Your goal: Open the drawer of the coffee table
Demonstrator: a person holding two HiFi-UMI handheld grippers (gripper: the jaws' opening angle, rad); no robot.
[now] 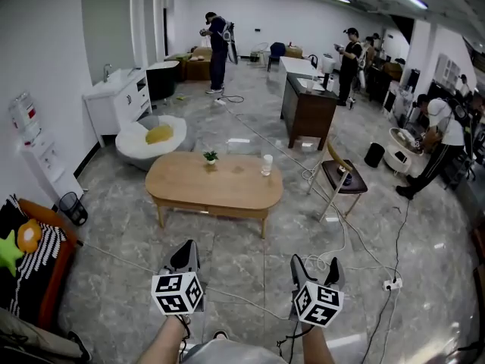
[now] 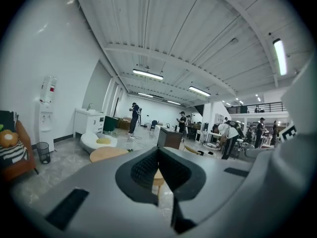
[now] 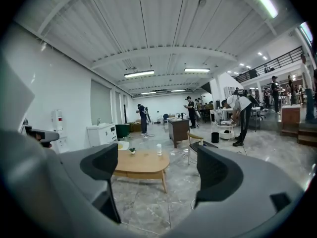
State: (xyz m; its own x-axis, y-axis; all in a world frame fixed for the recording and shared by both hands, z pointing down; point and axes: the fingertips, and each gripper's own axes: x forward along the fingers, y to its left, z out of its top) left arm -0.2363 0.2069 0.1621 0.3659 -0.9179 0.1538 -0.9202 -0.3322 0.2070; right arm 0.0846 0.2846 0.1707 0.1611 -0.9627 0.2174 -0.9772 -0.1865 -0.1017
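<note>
On the grey marble floor ahead of you, head view: the coffee table (image 1: pixel 212 184) stands well apart from both grippers. It has an oval wooden top with a small potted plant (image 1: pixel 211 157) and a cup (image 1: pixel 267 165) on it. The drawer front is probably the band under the top's near edge, but it is too small to confirm. You hold the left gripper (image 1: pixel 186 255) and right gripper (image 1: pixel 314 268) side by side over the floor, both aimed toward the table and touching nothing.

Left gripper view: the pads (image 2: pixel 146 170) are pressed together with nothing between them. Part of the table shows past the tips.

Right gripper view: the fingers (image 3: pixel 101 165) are spread wide and empty. The table sits framed between them, well off.
</note>
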